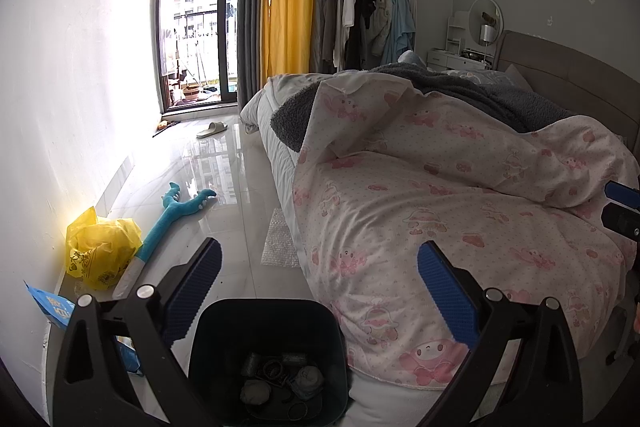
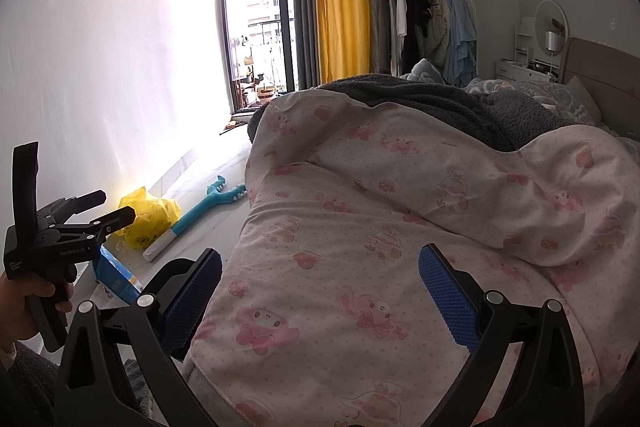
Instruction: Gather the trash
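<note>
Directly below the left tongs, whose blue pads stand wide apart and hold nothing, a dark bin sits on the shiny floor beside the bed, with crumpled scraps and dark rings at its bottom. Against the white wall lie a yellow plastic bag, a blue packet and a teal plush toy. Bubble wrap lies on the floor just beside the bed. Over the pink-printed quilt the right tongs hover, spread wide and empty.
</note>
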A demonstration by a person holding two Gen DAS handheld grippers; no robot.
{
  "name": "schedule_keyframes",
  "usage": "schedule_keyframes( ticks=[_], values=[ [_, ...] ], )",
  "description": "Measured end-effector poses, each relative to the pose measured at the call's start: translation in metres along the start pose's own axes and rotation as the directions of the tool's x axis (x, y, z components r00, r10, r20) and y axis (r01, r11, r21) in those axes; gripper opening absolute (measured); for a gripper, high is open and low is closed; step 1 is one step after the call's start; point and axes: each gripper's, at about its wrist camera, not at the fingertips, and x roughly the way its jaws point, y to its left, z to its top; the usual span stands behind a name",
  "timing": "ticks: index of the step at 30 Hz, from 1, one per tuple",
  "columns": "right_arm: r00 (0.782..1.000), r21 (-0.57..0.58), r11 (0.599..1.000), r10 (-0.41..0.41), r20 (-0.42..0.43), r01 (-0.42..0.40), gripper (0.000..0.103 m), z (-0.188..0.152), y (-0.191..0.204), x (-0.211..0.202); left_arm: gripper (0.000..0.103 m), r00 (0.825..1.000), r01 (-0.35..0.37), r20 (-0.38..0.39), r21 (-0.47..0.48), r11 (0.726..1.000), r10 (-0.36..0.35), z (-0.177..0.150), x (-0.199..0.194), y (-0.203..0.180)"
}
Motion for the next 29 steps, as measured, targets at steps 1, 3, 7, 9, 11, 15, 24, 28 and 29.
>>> schedule_keyframes(
  ticks=[1, 3, 7, 9, 11, 15, 24, 28, 29],
  values=[
    [1.0, 0.0, 1.0, 0.0, 0.0, 0.0, 0.1, 0.0, 0.0, 0.0, 0.1, 1.0, 0.0, 0.0, 0.0, 1.0, 0.0, 0.0, 0.0, 0.0],
    [1.0, -0.001, 1.0, -0.001, 0.0, 0.001, 0.1, 0.0, 0.0001, 0.0, 0.1, 1.0, 0.0, 0.0, 0.001, 1.0, 0.0, 0.0, -0.0001, -0.0002],
    [1.0, -0.001, 1.0, -0.001, 0.0, 0.001, 0.1, 0.0, 0.0001, 0.0, 0.1, 1.0, 0.0, 0.0, 0.001, 1.0, 0.0, 0.0, 0.0001, -0.0002],
    [1.0, 0.001, 1.0, -0.001, 0.0, 0.001, 0.1, 0.0, 0.0001, 0.0002, 0.1, 1.0, 0.0, 0.0, 0.001, 1.0, 0.0, 0.0, 0.0, -0.0003],
    [1.0, -0.001, 1.0, 0.0, 0.0, 0.0, 0.1, 0.0001, -0.0002, 0.0001, 0.1, 1.0, -0.001, 0.0, 0.001, 1.0, 0.001, 0.0, 0.0, -0.0004],
    [1.0, 0.0, 1.0, 0.0, 0.0, 0.0, 0.1, 0.0, 0.0001, 0.0, 0.1, 1.0, 0.0, 0.0, 0.0, 1.0, 0.0, 0.0, -0.0001, -0.0004],
    [1.0, -0.001, 1.0, 0.0, 0.0, 0.0, 0.1, 0.0002, -0.0002, 0.0003, 0.1, 1.0, 0.01, -0.003, 0.001, 1.0, -0.01, 0.0003, 0.0007, -0.0004],
    [1.0, -0.002, 1.0, 0.0, 0.0, 0.0, 0.1, 0.0003, -0.0005, 0.0005, 0.1, 1.0, 0.0, -0.004, -0.002, 1.0, 0.0, 0.0, 0.0018, 0.001],
    [1.0, -0.002, 1.0, 0.0, 0.0, 0.0, 0.1, 0.0003, -0.0005, 0.0005, 0.1, 1.0, -0.001, -0.005, -0.004, 1.0, 0.001, 0.0001, 0.0022, 0.0017]
  ],
)
